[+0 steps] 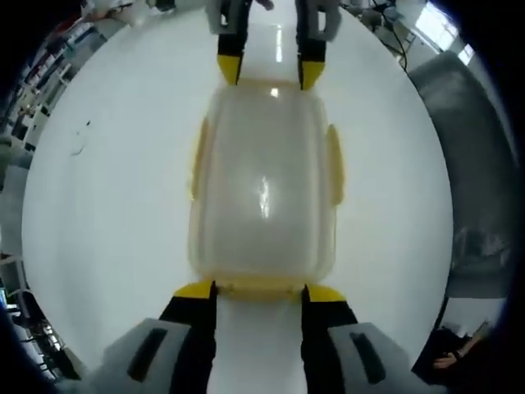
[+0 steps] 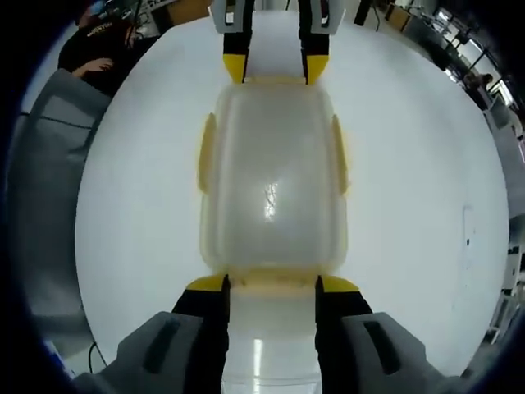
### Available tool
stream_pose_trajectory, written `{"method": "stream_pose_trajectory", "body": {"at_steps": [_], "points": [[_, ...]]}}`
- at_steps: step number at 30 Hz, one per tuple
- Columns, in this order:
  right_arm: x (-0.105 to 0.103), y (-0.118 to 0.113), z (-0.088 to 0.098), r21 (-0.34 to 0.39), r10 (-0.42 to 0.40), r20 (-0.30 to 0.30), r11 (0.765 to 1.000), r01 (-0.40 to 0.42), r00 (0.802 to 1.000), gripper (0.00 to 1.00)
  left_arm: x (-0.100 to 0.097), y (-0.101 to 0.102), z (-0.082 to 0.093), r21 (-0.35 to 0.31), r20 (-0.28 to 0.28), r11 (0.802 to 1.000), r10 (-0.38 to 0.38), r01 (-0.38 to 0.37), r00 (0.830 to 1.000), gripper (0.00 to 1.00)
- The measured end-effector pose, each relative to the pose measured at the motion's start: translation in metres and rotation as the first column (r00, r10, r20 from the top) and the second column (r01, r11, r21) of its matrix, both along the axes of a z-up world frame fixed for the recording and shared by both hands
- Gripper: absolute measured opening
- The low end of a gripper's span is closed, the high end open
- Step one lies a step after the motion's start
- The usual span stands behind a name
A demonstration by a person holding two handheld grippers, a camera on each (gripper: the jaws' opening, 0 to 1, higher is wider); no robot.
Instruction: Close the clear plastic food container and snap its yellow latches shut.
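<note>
Clear container [image 1: 262, 189] between both grippers' spread fingers [image 1: 197, 290], end latches hidden

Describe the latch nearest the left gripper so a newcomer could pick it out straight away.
On the white table lies a clear container with its lid on. Its short end nearest the left gripper carries a yellow latch, lying between that gripper's yellow tips; the side latches run along the long edges instead.

Both grippers are held facing each other, jaws spread apart. The left gripper [image 1: 258, 291] is seen with yellow tips [image 1: 194, 289] forward, and the right gripper [image 2: 271, 285] is posed the same way opposite
</note>
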State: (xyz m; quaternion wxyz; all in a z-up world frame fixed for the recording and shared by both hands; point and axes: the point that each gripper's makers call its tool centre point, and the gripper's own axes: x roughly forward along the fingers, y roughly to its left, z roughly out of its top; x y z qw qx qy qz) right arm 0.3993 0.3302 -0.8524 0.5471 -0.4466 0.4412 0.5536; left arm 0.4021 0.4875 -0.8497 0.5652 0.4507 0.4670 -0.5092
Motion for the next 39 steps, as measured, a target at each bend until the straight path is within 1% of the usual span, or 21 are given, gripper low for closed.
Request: {"method": "stream_pose_trajectory", "body": {"at_steps": [2,4,5,8,10,12,13,15,17,19,21,24,26,27,28,32,33,35,37,39], "points": [[0.0,-0.001,0.0,0.01,-0.009,0.003,1.0,0.009,1.0,0.37,0.001,0.0,0.0,0.008,-0.004,1.0,-0.011,0.011,1.0,0.35],[0.001,0.0,0.0,0.036,-0.021,0.003,0.999,0.021,1.0,0.38,0.001,0.001,0.0,0.007,-0.007,1.0,-0.016,0.016,1.0,0.35],[0.002,0.0,0.0,0.045,-0.033,0.003,0.998,0.033,0.999,0.38,0.001,0.001,0.001,0.005,-0.008,1.0,-0.011,0.011,1.0,0.34],[-0.005,-0.002,0.002,0.062,-0.036,0.012,0.997,0.035,0.999,0.38,0.0,0.0,0.001,-0.004,-0.001,1.0,0.009,-0.009,1.0,0.34],[-0.008,-0.003,0.003,0.076,-0.025,0.033,0.997,0.022,0.999,0.38,-0.004,0.001,0.001,-0.009,0.0,1.0,0.012,-0.012,1.0,0.34],[-0.009,-0.003,0.006,0.074,-0.011,0.091,0.997,0.004,0.996,0.37,-0.006,0.001,0.003,-0.022,0.01,1.0,0.022,-0.021,1.0,0.34],[-0.012,-0.002,0.006,0.077,0.005,0.095,0.997,-0.013,0.995,0.37,-0.008,0.002,0.003,-0.018,0.01,0.999,0.039,-0.039,0.999,0.34],[-0.013,-0.003,0.006,0.072,-0.001,0.078,0.997,-0.005,0.997,0.37,-0.013,0.001,0.006,-0.018,0.01,0.999,0.039,-0.039,0.999,0.34],[-0.013,-0.007,0.01,0.067,0.011,0.074,0.998,-0.016,0.997,0.37,-0.017,-0.002,0.011,-0.037,0.014,0.998,0.048,-0.048,0.999,0.34],[-0.014,-0.009,0.017,0.071,0.015,0.07,0.997,-0.02,0.997,0.37,-0.017,-0.004,0.02,-0.053,0.025,0.997,0.054,-0.053,0.998,0.34],[-0.014,-0.009,0.028,0.092,0.015,0.061,0.996,-0.021,0.998,0.37,-0.018,-0.004,0.033,-0.067,0.034,0.996,0.052,-0.05,0.998,0.34],[-0.011,-0.009,0.052,0.138,0.021,0.084,0.99,-0.032,0.996,0.37,-0.017,-0.004,0.052,-0.09,0.046,0.993,0.081,-0.077,0.996,0.34],[-0.011,-0.01,0.067,0.158,0.025,0.095,0.987,-0.04,0.995,0.37,-0.018,-0.005,0.06,-0.092,0.061,0.992,0.093,-0.087,0.994,0.34],[-0.012,-0.011,0.069,0.16,0.026,0.096,0.986,-0.041,0.995,0.37,-0.018,-0.005,0.064,-0.091,0.062,0.991,0.099,-0.093,0.993,0.34],[-0.013,-0.014,0.076,0.152,0.038,0.107,0.987,-0.054,0.993,0.37,-0.02,-0.007,0.07,-0.095,0.061,0.99,0.114,-0.108,0.992,0.34],[-0.012,-0.023,0.089,0.141,0.055,0.138,0.987,-0.074,0.989,0.37,-0.026,-0.02,0.09,-0.114,0.075,0.985,0.137,-0.128,0.988,0.34],[-0.014,-0.028,0.094,0.145,0.049,0.143,0.987,-0.07,0.989,0.37,-0.025,-0.024,0.096,-0.126,0.087,0.984,0.14,-0.128,0.986,0.34],[-0.016,-0.039,0.102,0.149,0.044,0.15,0.987,-0.067,0.988,0.37,-0.026,-0.033,0.104,-0.154,0.088,0.979,0.147,-0.132,0.985,0.34],[-0.017,-0.044,0.107,0.154,0.038,0.151,0.986,-0.062,0.988,0.37,-0.026,-0.038,0.108,-0.159,0.09,0.978,0.151,-0.136,0.984,0.34],[-0.017,-0.058,0.114,0.154,0.024,0.168,0.987,-0.05,0.986,0.37,-0.023,-0.051,0.117,-0.178,0.112,0.976,0.144,-0.123,0.983,0.34]]}}
